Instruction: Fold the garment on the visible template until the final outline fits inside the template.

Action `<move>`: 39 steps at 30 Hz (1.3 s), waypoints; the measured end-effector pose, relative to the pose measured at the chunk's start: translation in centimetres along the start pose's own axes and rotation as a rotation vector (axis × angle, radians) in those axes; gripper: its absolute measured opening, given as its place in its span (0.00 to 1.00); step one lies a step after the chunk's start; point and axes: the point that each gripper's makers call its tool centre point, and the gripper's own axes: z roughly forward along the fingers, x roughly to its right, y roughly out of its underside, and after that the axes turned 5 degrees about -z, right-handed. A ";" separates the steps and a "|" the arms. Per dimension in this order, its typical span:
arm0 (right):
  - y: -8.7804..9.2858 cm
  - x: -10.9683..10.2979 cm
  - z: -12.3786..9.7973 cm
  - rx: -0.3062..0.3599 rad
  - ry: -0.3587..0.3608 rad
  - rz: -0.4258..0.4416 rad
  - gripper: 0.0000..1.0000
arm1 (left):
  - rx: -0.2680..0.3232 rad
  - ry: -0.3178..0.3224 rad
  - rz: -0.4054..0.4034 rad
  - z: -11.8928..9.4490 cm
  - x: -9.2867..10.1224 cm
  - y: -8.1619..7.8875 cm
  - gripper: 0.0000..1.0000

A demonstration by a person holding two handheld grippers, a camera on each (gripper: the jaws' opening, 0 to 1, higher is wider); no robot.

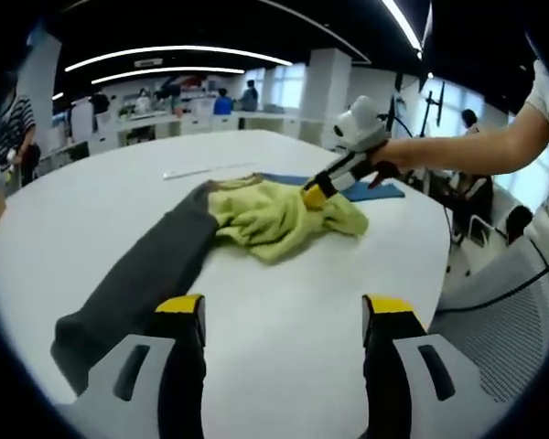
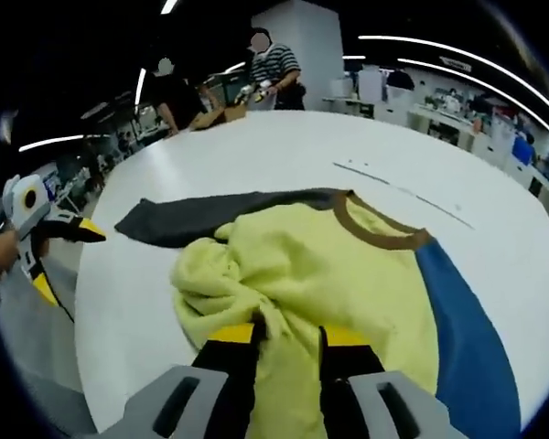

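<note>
evidently mid-fold: the right gripper pinches the bunched yellow body of the garment on the white table, apparently to drag it; the left gripper hovers spread near the grey sleeve.

Right gripper has its jaws pinched on a bunched-up fold of the yellow garment, mid-table, grey sleeve trailing toward the far edge.
</note>
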 end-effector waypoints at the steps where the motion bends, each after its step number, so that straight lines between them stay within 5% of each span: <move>1: 0.1 -0.1 -0.5 0.006 0.001 0.014 0.32 | 0.003 0.000 -0.002 0.0 0.0 -0.1 0.66; 9: 1.0 -1.8 -3.4 0.038 -0.009 0.025 0.52 | -0.003 -0.021 0.007 0.9 -0.1 -0.4 0.63; 17: 2.1 -3.1 -5.5 0.048 -0.007 -0.001 0.58 | 0.006 -0.047 -0.012 2.5 -0.7 -0.9 0.57; 30: 5.6 -4.7 -5.9 0.008 -0.003 -0.037 0.43 | -0.029 -0.046 -0.001 5.2 -0.5 -0.8 0.44; 39: 5.6 -5.2 -4.9 0.022 0.010 -0.049 0.34 | -0.028 -0.062 -0.005 7.2 -0.4 -0.9 0.34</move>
